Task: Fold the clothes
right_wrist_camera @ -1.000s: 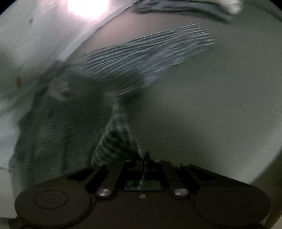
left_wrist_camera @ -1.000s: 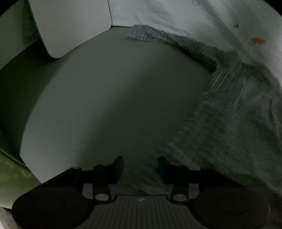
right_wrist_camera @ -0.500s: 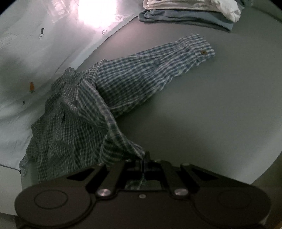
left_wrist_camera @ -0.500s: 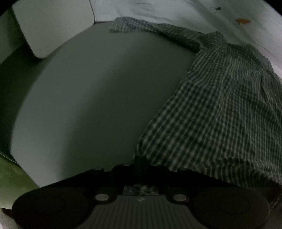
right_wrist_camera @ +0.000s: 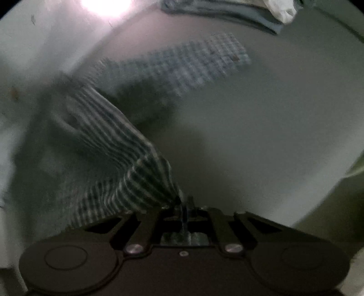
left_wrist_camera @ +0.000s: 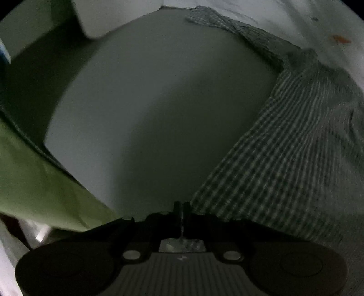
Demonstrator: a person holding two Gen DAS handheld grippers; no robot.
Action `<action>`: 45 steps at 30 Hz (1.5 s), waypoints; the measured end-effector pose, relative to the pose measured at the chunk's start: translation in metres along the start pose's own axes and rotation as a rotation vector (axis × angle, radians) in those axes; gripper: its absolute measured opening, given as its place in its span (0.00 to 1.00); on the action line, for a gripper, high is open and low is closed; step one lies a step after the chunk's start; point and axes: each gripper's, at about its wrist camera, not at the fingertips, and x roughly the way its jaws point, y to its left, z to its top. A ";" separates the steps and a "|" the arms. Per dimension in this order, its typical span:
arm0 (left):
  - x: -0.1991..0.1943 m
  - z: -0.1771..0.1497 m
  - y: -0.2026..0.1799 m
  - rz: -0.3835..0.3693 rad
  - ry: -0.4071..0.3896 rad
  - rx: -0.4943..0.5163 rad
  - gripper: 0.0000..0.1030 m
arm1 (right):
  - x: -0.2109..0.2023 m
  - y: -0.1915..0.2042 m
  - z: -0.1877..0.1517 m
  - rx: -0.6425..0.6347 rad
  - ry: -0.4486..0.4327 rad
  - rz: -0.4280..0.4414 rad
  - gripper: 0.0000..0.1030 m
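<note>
Pinching the hem of the checked shirt (left_wrist_camera: 284, 145), the left gripper (left_wrist_camera: 181, 210) has its fingers pressed together on the fabric; one second ago those fingers stood spread, just short of the cloth. The right gripper (right_wrist_camera: 184, 205) is likewise clamped on a bunched corner of the same shirt, as it was in both earlier frames. With both corners now secured, the garment can probably be lifted or drawn taut for the first fold. The shirt lies on the grey table (left_wrist_camera: 159, 113), body toward the far edge, one sleeve (right_wrist_camera: 193, 66) stretched out flat. A stack of folded clothes (right_wrist_camera: 227, 11) sits at the table's far side.

Motion blur smears the check pattern in both views, more than half a second ago. The shirt's collar and buttons cannot be made out. Low light obscures the fabric actually held between the fingers.
</note>
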 end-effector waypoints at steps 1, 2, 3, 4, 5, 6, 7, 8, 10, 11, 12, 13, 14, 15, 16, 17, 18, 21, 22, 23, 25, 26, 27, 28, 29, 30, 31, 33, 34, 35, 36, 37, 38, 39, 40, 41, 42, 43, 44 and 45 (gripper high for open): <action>-0.003 0.002 0.003 -0.033 -0.012 -0.021 0.16 | -0.002 0.004 0.000 -0.019 -0.021 -0.015 0.17; -0.006 0.005 0.004 -0.049 -0.027 -0.034 0.23 | -0.005 0.009 0.001 -0.045 -0.050 -0.031 0.21; -0.008 0.009 0.004 -0.049 -0.046 -0.036 0.24 | -0.010 0.017 0.003 -0.081 -0.092 -0.050 0.33; -0.010 0.017 0.004 -0.043 -0.067 -0.030 0.25 | -0.015 0.025 0.005 -0.121 -0.138 -0.069 0.39; -0.011 0.024 0.002 -0.038 -0.084 -0.027 0.28 | -0.020 0.036 0.007 -0.166 -0.190 -0.090 0.42; -0.011 0.031 0.000 -0.036 -0.100 -0.025 0.31 | -0.023 0.046 0.010 -0.205 -0.236 -0.103 0.49; -0.012 0.039 -0.001 -0.040 -0.116 -0.026 0.39 | -0.026 0.057 0.013 -0.245 -0.281 -0.103 0.59; -0.011 0.045 -0.003 -0.046 -0.131 -0.032 0.45 | -0.027 0.068 0.015 -0.275 -0.313 -0.092 0.65; -0.009 0.062 -0.006 -0.067 -0.158 -0.050 0.52 | -0.024 0.094 0.016 -0.323 -0.363 -0.058 0.82; -0.007 0.071 -0.007 -0.078 -0.167 -0.054 0.57 | -0.020 0.108 0.016 -0.341 -0.376 -0.038 0.85; -0.006 0.080 -0.008 -0.091 -0.177 -0.055 0.59 | -0.016 0.121 0.015 -0.357 -0.384 -0.017 0.92; -0.002 0.089 -0.011 -0.099 -0.186 -0.053 0.64 | -0.012 0.134 0.014 -0.378 -0.393 0.009 0.99; 0.002 0.098 -0.016 -0.105 -0.196 -0.048 0.69 | -0.007 0.149 0.012 -0.402 -0.403 0.037 0.99; 0.007 0.109 -0.019 -0.107 -0.207 -0.039 0.72 | 0.002 0.164 0.010 -0.430 -0.413 0.059 0.99; 0.013 0.121 -0.021 -0.105 -0.217 -0.029 0.78 | 0.011 0.179 0.008 -0.459 -0.421 0.078 1.00; 0.020 0.132 -0.023 -0.102 -0.226 -0.022 0.82 | 0.023 0.194 0.006 -0.487 -0.430 0.090 1.00; 0.029 0.144 -0.023 -0.103 -0.229 -0.016 0.83 | 0.035 0.209 0.003 -0.516 -0.439 0.099 1.00; 0.058 0.183 -0.017 -0.110 -0.226 -0.010 0.86 | 0.073 0.250 -0.003 -0.571 -0.473 0.085 1.00; 0.068 0.198 -0.017 -0.114 -0.223 -0.015 0.86 | 0.087 0.262 -0.005 -0.580 -0.485 0.070 1.00; 0.078 0.213 -0.017 -0.118 -0.222 -0.021 0.86 | 0.101 0.274 -0.006 -0.579 -0.496 0.046 1.00; 0.100 0.249 -0.018 -0.124 -0.229 -0.024 0.86 | 0.129 0.290 -0.004 -0.542 -0.514 -0.023 1.00; 0.108 0.261 -0.018 -0.127 -0.236 -0.023 0.86 | 0.139 0.295 -0.002 -0.514 -0.524 -0.049 1.00; 0.117 0.278 -0.018 -0.133 -0.245 -0.023 0.86 | 0.147 0.299 -0.001 -0.483 -0.535 -0.070 1.00; 0.128 0.295 -0.019 -0.141 -0.251 -0.024 0.86 | 0.155 0.303 0.001 -0.452 -0.545 -0.091 1.00; 0.138 0.311 -0.020 -0.151 -0.256 -0.026 0.86 | 0.159 0.306 0.003 -0.431 -0.553 -0.102 1.00; 0.148 0.328 -0.023 -0.159 -0.264 -0.029 0.86 | 0.160 0.307 0.005 -0.414 -0.557 -0.113 1.00; 0.158 0.346 -0.025 -0.171 -0.272 -0.036 0.86 | 0.161 0.309 0.008 -0.398 -0.556 -0.119 1.00; 0.179 0.382 -0.030 -0.201 -0.294 -0.049 0.86 | 0.163 0.308 0.010 -0.372 -0.548 -0.109 1.00; 0.188 0.397 -0.031 -0.210 -0.304 -0.057 0.86 | 0.164 0.306 0.011 -0.361 -0.545 -0.101 1.00; 0.198 0.412 -0.033 -0.218 -0.315 -0.068 0.86 | 0.165 0.305 0.011 -0.352 -0.543 -0.095 1.00; 0.207 0.426 -0.037 -0.223 -0.324 -0.080 0.86 | 0.166 0.305 0.011 -0.352 -0.543 -0.097 1.00; 0.217 0.439 -0.041 -0.225 -0.332 -0.092 0.86 | 0.167 0.306 0.011 -0.352 -0.544 -0.100 1.00; 0.226 0.450 -0.046 -0.223 -0.334 -0.098 0.86 | 0.167 0.307 0.011 -0.350 -0.545 -0.103 1.00; 0.236 0.461 -0.052 -0.217 -0.333 -0.101 0.86 | 0.168 0.308 0.011 -0.347 -0.546 -0.104 1.00; 0.242 0.468 -0.055 -0.201 -0.321 -0.106 0.86 | 0.168 0.308 0.011 -0.346 -0.546 -0.106 1.00; 0.246 0.474 -0.058 -0.179 -0.301 -0.114 0.82 | 0.168 0.308 0.010 -0.345 -0.547 -0.105 1.00; 0.250 0.476 -0.061 -0.153 -0.304 -0.121 0.79 | 0.168 0.308 0.010 -0.343 -0.547 -0.104 1.00; 0.252 0.477 -0.064 -0.124 -0.322 -0.125 0.64 | 0.168 0.308 0.010 -0.343 -0.546 -0.103 1.00; 0.253 0.478 -0.067 -0.106 -0.331 -0.126 0.43 | 0.168 0.308 0.010 -0.342 -0.546 -0.103 1.00; 0.252 0.478 -0.065 -0.108 -0.336 -0.136 0.30 | 0.168 0.307 0.011 -0.342 -0.546 -0.103 1.00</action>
